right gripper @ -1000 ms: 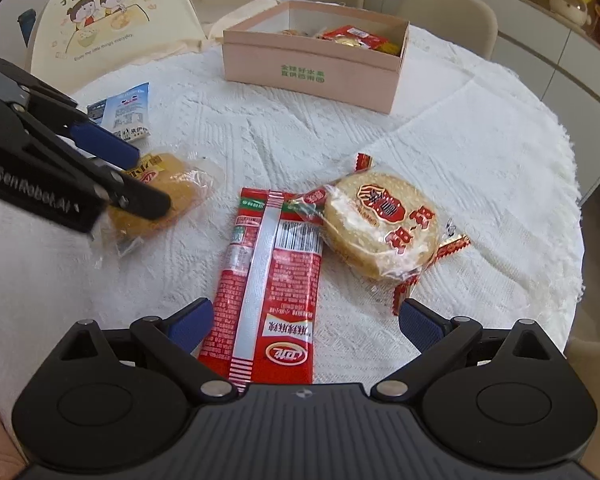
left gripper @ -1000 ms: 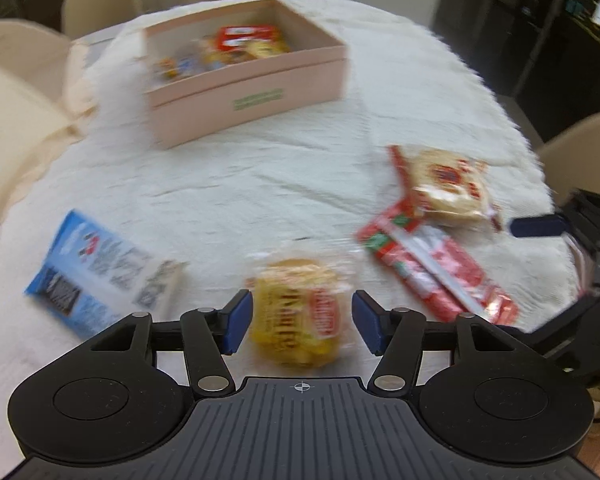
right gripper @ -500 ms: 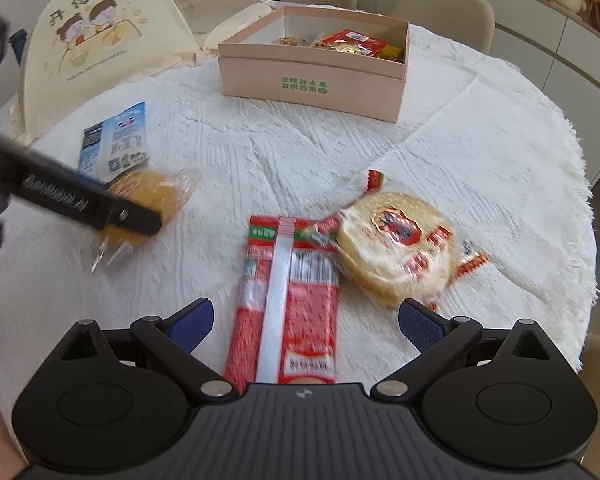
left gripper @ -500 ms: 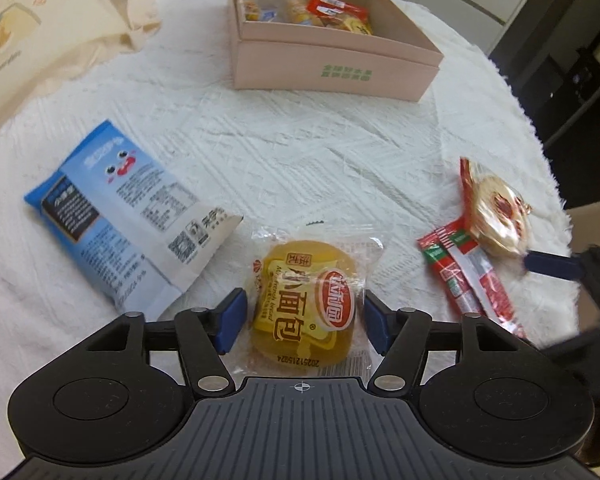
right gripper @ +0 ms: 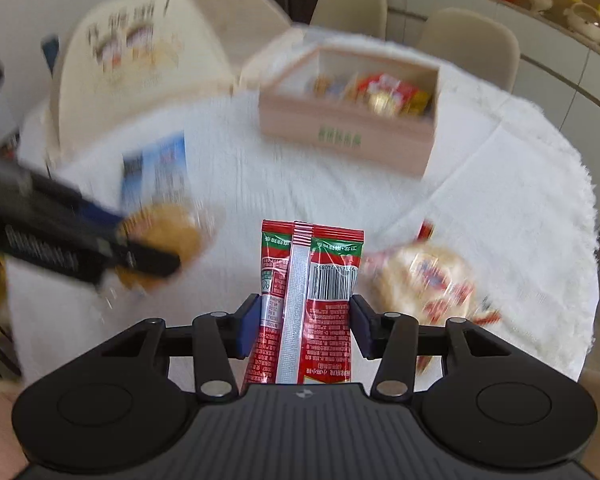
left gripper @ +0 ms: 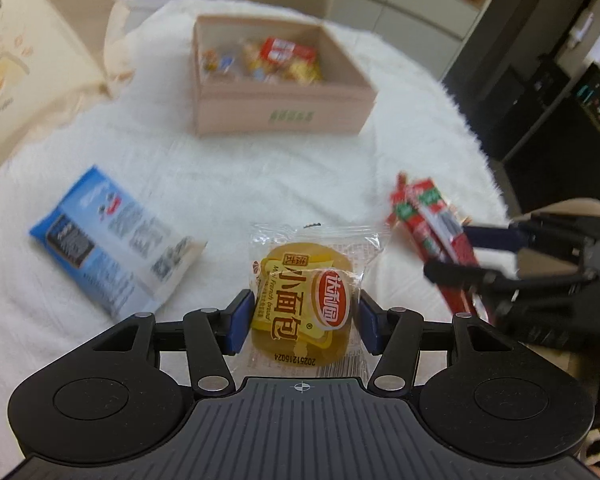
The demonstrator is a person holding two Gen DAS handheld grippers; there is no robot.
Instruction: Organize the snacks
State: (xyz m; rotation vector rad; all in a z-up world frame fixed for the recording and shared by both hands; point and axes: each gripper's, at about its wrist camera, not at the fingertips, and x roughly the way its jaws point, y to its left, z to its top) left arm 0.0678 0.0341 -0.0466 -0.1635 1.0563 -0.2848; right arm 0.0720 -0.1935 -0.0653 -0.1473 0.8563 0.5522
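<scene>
Bread packet (left gripper: 303,304) pinched in left claw (left gripper: 303,322); red packet (right gripper: 306,308) pinched in right claw (right gripper: 303,328).

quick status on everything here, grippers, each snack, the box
left gripper: shut on the yellow bread packet
yellow bread packet: sealed, held between the left fingers
right gripper: shut on the red snack packet
red snack packet: sealed, held between the right fingers
blue packet: lying flat on the tablecloth
rice cracker packet: lying on the tablecloth, blurred
pink box: open, upright, snacks inside
</scene>
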